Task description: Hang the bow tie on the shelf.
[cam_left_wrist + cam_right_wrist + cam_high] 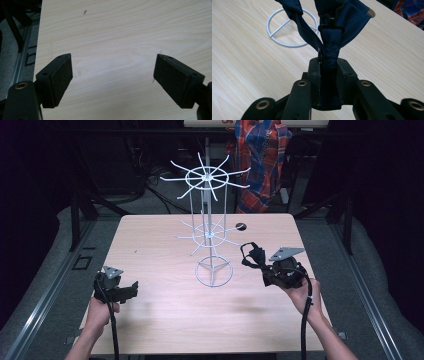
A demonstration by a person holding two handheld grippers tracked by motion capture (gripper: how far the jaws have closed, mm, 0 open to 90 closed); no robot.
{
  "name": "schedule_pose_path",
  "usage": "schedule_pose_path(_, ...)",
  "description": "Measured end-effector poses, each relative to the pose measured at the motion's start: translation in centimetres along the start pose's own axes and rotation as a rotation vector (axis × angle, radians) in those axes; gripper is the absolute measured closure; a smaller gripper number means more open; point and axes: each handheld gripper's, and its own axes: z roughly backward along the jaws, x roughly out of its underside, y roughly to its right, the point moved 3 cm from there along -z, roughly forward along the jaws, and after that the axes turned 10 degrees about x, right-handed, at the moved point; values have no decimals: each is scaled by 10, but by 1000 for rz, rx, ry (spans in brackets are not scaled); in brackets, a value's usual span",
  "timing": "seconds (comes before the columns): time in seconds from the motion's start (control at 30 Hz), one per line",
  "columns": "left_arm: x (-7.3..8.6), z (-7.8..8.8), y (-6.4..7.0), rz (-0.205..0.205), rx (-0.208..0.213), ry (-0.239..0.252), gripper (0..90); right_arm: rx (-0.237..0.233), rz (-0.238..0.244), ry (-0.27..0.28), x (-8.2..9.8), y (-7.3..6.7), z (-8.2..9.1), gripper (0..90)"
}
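Dark navy fabric bow tie (329, 32) pinched in right gripper (329, 62), top cut off, near worktop's right edge beside white wire rack (210, 227); left gripper (113, 77) spread over bare front-left wood

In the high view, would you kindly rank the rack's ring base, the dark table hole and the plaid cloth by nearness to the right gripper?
From the right gripper:
1. Ring base, to its left.
2. Table hole, just beyond it.
3. Plaid cloth, behind the table.
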Motion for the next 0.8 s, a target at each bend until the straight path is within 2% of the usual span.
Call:
schedule_pose_path(0.3, 0, -1, 0, -4, 2, -5, 160, 5, -9, 7, 1, 4, 5, 751)
schedule_pose_path(0.5, 0, -1, 0, -5, 4, -7, 160, 12, -34, 37, 0, 10, 13, 751)
schedule_pose_path(0.8, 0, -1, 0, -4, 4, -7, 160, 11, -40, 81, -7, 12, 25, 751)
